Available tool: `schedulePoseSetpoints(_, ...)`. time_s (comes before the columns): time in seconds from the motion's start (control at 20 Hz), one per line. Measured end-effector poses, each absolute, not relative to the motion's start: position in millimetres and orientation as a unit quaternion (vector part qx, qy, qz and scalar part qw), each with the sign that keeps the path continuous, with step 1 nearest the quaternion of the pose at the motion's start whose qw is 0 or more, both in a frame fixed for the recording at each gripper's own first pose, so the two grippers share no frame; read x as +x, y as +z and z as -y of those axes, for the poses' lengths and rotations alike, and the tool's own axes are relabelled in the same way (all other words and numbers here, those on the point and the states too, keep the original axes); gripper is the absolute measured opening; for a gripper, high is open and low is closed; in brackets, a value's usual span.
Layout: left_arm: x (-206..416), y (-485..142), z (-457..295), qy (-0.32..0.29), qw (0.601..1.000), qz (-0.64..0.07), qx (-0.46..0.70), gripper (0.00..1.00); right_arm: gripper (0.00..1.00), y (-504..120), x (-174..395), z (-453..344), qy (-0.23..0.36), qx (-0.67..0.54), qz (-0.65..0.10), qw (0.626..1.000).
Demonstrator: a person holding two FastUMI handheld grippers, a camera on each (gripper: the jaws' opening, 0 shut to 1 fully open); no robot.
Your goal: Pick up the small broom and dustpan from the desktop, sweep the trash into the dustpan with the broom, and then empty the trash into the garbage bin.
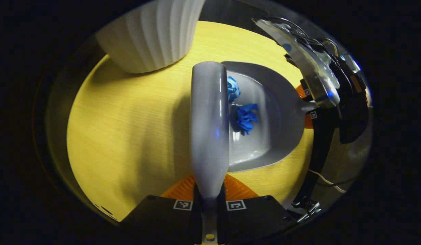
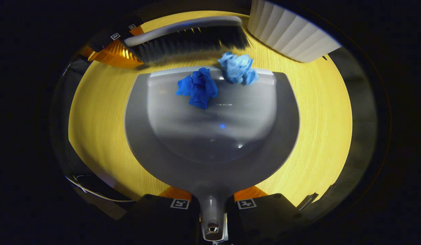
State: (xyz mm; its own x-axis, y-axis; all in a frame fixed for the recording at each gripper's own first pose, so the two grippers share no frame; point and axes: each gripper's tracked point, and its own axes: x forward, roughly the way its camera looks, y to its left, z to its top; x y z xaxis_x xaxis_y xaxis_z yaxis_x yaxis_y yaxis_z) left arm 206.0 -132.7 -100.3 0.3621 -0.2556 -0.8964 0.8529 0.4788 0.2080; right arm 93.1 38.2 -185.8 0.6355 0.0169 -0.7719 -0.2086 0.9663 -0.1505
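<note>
I had the left gripper [image 1: 210, 200] clamped on the handle of the small broom [image 1: 209, 122], which ran straight ahead of it across the yellow desktop [image 1: 128, 136]. My right gripper [image 2: 212, 204] was closed on the dustpan [image 2: 210, 149] handle, the pan flat on the desktop directly ahead. A dark blue paper wad [image 2: 198, 87] lay inside the pan near its front lip; a lighter blue wad [image 2: 237, 67] sat on the lip, just beside the bristles. The white ribbed garbage bin [image 2: 289, 34] stood near the desktop's far edge
</note>
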Motion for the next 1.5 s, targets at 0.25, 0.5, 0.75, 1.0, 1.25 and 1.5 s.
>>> schedulePoseSetpoints(0.25, 208, -110, 86, -0.303, 0.795, -0.436, 0.293, 0.21, 0.35, -186, 96, -36, 0.056, -0.125, -0.403, 0.905)
schedulePoseSetpoints(0.5, 223, -122, 79, -0.271, 0.804, -0.455, 0.269, 0.21, 0.35, -189, 103, -33, 0.058, -0.134, -0.403, 0.903)
schedulePoseSetpoints(0.75, 226, -125, 114, -0.307, 0.763, -0.480, 0.306, 0.21, 0.35, -189, 101, -33, 0.062, -0.135, -0.421, 0.895)
schedulePoseSetpoints(1.0, 202, -122, 143, -0.402, 0.690, -0.481, 0.362, 0.21, 0.35, -189, 102, -33, 0.064, -0.135, -0.415, 0.897)
schedulePoseSetpoints(1.25, 212, -116, 132, -0.359, 0.722, -0.469, 0.362, 0.21, 0.35, -187, 103, -33, 0.067, -0.134, -0.401, 0.904)
schedulePoseSetpoints(1.5, 206, -125, 84, -0.263, 0.794, -0.467, 0.285, 0.21, 0.35, -188, 104, -34, 0.059, -0.088, -0.388, 0.916)
